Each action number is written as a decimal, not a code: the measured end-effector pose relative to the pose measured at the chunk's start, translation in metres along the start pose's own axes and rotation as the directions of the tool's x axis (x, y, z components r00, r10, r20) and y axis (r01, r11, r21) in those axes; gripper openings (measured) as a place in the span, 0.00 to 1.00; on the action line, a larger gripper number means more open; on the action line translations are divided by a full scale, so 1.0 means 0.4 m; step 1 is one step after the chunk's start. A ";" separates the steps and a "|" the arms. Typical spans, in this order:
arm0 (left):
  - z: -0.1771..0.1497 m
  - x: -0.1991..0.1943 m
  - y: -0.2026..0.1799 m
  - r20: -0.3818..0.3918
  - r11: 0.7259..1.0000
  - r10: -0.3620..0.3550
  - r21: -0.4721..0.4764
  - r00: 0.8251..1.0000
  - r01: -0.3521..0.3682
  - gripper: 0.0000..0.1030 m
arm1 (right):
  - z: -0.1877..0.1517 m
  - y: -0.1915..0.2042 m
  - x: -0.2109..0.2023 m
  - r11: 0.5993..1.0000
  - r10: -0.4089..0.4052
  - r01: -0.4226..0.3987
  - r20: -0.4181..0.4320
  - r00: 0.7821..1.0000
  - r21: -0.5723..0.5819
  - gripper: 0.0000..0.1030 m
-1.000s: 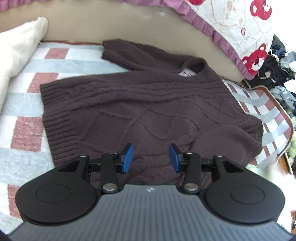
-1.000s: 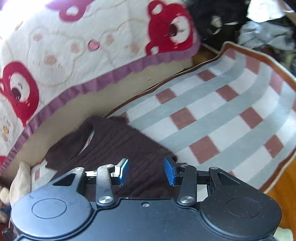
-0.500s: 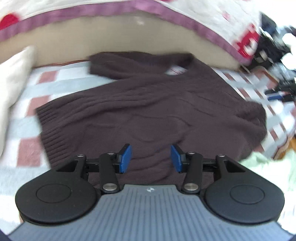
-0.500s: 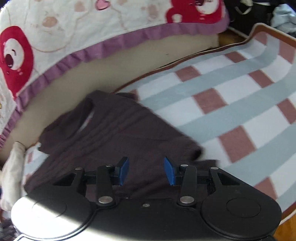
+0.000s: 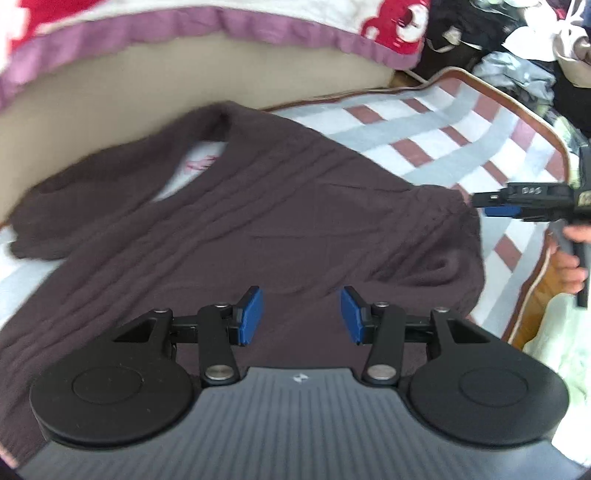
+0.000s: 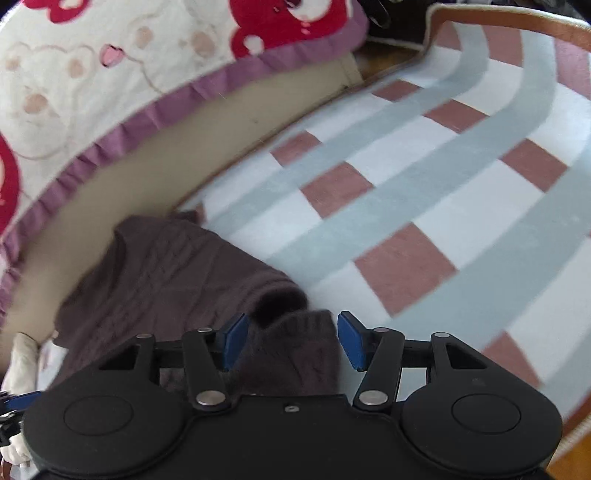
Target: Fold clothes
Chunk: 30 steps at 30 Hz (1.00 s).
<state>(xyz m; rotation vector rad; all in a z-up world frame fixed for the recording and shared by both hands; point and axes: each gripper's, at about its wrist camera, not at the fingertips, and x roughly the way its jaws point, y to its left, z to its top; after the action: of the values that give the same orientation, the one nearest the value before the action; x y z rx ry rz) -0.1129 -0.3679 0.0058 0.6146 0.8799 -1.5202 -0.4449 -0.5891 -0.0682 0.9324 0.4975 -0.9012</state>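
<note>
A dark brown cable-knit sweater (image 5: 280,221) lies spread flat on a checked rug (image 5: 436,125), its collar toward the far left. My left gripper (image 5: 301,314) hovers open over the sweater's near part, with nothing between its fingers. In the left wrist view my right gripper (image 5: 495,205) reaches in from the right, held by a hand (image 5: 569,266), at the sweater's right edge. In the right wrist view the right gripper (image 6: 291,332) is low over the sweater (image 6: 166,269). Its jaws are opening, with the sleeve cuff (image 6: 295,354) lying between the blue pads, which do not press on it.
A bear-print quilt with a purple frill (image 5: 184,33) hangs over a beige bed side (image 5: 147,99) behind the rug. Piled clothes (image 5: 517,74) lie at the far right. Pale green cloth (image 5: 554,354) sits off the rug's brown border (image 5: 532,107).
The left view has swung right across the sweater, bringing the right gripper into sight. The right gripper has dropped to the sweater and its jaws have widened around the sleeve cuff.
</note>
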 end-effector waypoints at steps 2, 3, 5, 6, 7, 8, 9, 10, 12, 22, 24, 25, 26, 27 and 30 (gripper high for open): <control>0.006 0.041 -0.010 0.011 0.999 -0.031 0.023 0.999 0.031 0.45 | -0.018 -0.011 0.030 1.000 0.010 -0.010 -0.019 1.000 0.008 0.58; 0.010 0.064 -0.016 0.017 0.999 -0.036 0.034 0.999 0.035 0.45 | -0.026 -0.014 0.047 1.000 0.002 -0.003 -0.032 0.999 -0.016 0.58; 0.023 0.117 -0.033 0.017 0.997 -0.052 0.063 0.999 0.050 0.45 | -0.035 -0.010 0.081 0.995 -0.043 0.039 -0.040 0.998 -0.093 0.58; 0.029 0.143 -0.041 0.009 0.996 -0.056 0.074 0.998 0.055 0.45 | -0.037 -0.007 0.098 0.988 -0.073 0.067 -0.038 0.997 -0.139 0.58; 0.035 0.169 -0.049 0.002 0.995 -0.061 0.084 0.998 0.060 0.45 | -0.038 -0.001 0.114 0.980 -0.090 0.082 -0.038 0.995 -0.183 0.58; 0.039 0.191 -0.056 -0.006 0.994 -0.063 0.089 0.998 0.063 0.45 | -0.033 0.009 0.125 0.974 -0.070 0.059 -0.047 0.996 -0.218 0.57; 0.042 0.210 -0.063 -0.013 0.994 -0.063 0.090 0.998 0.064 0.45 | -0.027 0.021 0.134 0.968 -0.049 0.032 -0.061 0.997 -0.247 0.30; 0.042 0.223 -0.066 -0.023 0.994 -0.064 0.087 0.998 0.066 0.45 | -0.017 0.034 0.137 0.966 -0.027 0.005 -0.081 0.996 -0.259 0.12; 0.032 0.228 -0.065 -0.049 0.998 -0.028 0.056 0.998 0.030 0.44 | 0.008 0.065 0.107 0.971 -0.033 0.021 -0.045 0.998 -0.237 0.12; 0.012 0.120 0.012 0.048 0.991 -0.131 -0.008 0.990 0.132 0.44 | -0.035 0.332 -0.065 0.913 0.107 -0.078 0.051 0.993 -0.400 0.12; 0.005 0.106 0.048 0.057 0.992 -0.124 -0.031 0.991 0.126 0.44 | -0.133 0.430 -0.024 0.835 0.154 -0.178 -0.090 0.984 -0.521 0.12; 0.003 0.102 0.066 0.059 0.994 -0.104 -0.030 0.993 0.106 0.44 | -0.183 0.473 0.001 0.798 0.157 -0.223 -0.165 0.974 -0.560 0.12; 0.002 0.100 0.082 0.062 0.995 -0.094 -0.030 0.994 0.096 0.44 | -0.234 0.497 0.038 0.790 0.125 -0.248 -0.249 0.961 -0.560 0.12; 0.002 0.103 0.098 0.062 0.994 -0.096 -0.039 0.993 0.098 0.44 | -0.279 0.516 0.070 0.786 0.095 -0.266 -0.317 0.944 -0.557 0.12; -0.003 0.120 0.114 0.057 0.985 -0.159 -0.056 0.986 0.162 0.45 | -0.344 0.506 0.107 0.804 0.048 -0.265 -0.386 0.921 -0.533 0.12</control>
<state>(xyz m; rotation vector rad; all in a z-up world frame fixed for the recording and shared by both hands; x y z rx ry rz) -0.0750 -0.3949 -0.0416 0.4668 0.9499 -1.6405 -0.2519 -0.4332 -0.0757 0.5550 0.9328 -0.3724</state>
